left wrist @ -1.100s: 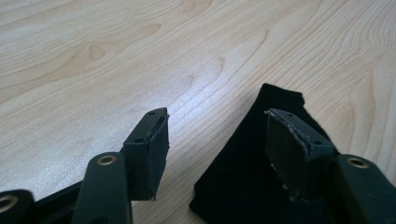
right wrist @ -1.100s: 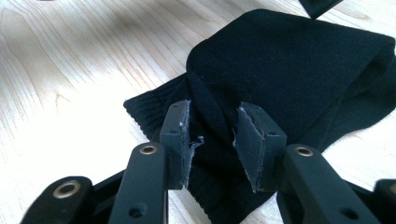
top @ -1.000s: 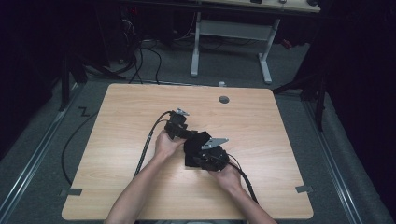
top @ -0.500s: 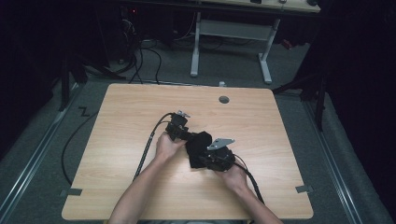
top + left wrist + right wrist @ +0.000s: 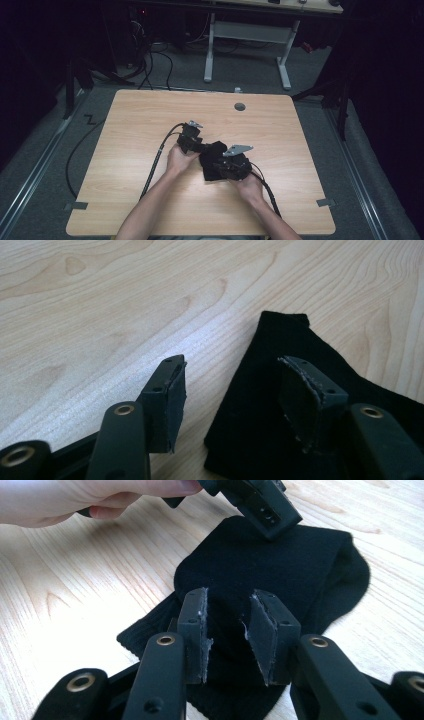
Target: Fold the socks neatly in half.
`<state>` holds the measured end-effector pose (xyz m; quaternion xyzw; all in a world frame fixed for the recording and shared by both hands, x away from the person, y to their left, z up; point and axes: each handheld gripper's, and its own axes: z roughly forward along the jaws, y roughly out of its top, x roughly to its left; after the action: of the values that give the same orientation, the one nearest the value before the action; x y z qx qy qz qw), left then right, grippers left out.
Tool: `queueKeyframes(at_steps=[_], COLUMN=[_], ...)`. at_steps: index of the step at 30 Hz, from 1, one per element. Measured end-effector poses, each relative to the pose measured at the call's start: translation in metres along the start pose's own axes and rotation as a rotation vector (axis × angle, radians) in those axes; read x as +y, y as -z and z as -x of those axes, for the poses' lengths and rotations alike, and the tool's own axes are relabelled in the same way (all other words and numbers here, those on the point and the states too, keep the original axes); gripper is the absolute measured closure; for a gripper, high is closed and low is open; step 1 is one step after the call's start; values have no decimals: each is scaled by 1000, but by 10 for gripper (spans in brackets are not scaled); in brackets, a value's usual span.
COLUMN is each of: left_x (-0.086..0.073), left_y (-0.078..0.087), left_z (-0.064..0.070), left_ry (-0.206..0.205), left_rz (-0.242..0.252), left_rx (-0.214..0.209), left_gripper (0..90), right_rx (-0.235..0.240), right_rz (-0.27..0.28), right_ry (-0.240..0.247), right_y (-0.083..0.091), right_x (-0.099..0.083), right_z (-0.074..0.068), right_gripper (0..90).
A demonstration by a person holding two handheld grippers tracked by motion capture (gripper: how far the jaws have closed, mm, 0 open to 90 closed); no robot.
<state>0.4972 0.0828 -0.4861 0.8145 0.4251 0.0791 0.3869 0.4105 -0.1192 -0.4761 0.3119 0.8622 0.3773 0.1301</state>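
Black cloth [image 5: 214, 159]: lies folded and rumpled on the wooden worktop [image 5: 130, 125], near its middle, between the two hands
Left hand-held gripper [image 5: 235, 390]: jaws spread wide; one pad [image 5: 172, 390] sits over bare wood just beside the cloth's edge, the other [image 5: 302, 395] over the cloth itself; nothing clamped between them
Right hand-held gripper [image 5: 227, 630]: jaws parted with a narrower gap, low over the near part of the cloth [image 5: 260, 565], not pinching it as far as I can see
Across from it: the left hand-held gripper's body [image 5: 260, 502] hangs over the cloth's far edge, held by a hand [image 5: 90, 497]
Cables: trail from each gripper back toward the person's side
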Motion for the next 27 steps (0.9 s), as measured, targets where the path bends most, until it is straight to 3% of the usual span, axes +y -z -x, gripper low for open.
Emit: queueKeyframes(at_steps=[5,6,7,10,13,16,24,27], left_x=[-5,-6,-7,-7,-7,-7,-6,-6], left_y=[-4,-4,-4,-5,-5,-5,-5,-6], left_z=[3,4,8,11,11,12,9,7], left_ry=[-15,-27,-66,-95,-96,-100,-68,-46], left_rz=[-19,-18,-23,-27,-26,-30,-23,-23], left_rx=[16,21,43,66,65,51,23,11], left_gripper=[451,455,466,476,514,610,691,725], right_rx=[8,10,16,27,26,23,22,27], right_rz=[-5,-10,-26,-67,-60,-59,-6,-74], right_ry=[-2,-2,5,4,-4,-7,-33,-26], right_y=[-3,-4,-7,-14,-12,-10,-5,-17], right_x=[0,0,0,-4,-7,-7,5,-1], right_z=[-2,-3,-5,-7,-7,-7,-6,-6], right_gripper=[682,681,677,664,653,639,617,604])
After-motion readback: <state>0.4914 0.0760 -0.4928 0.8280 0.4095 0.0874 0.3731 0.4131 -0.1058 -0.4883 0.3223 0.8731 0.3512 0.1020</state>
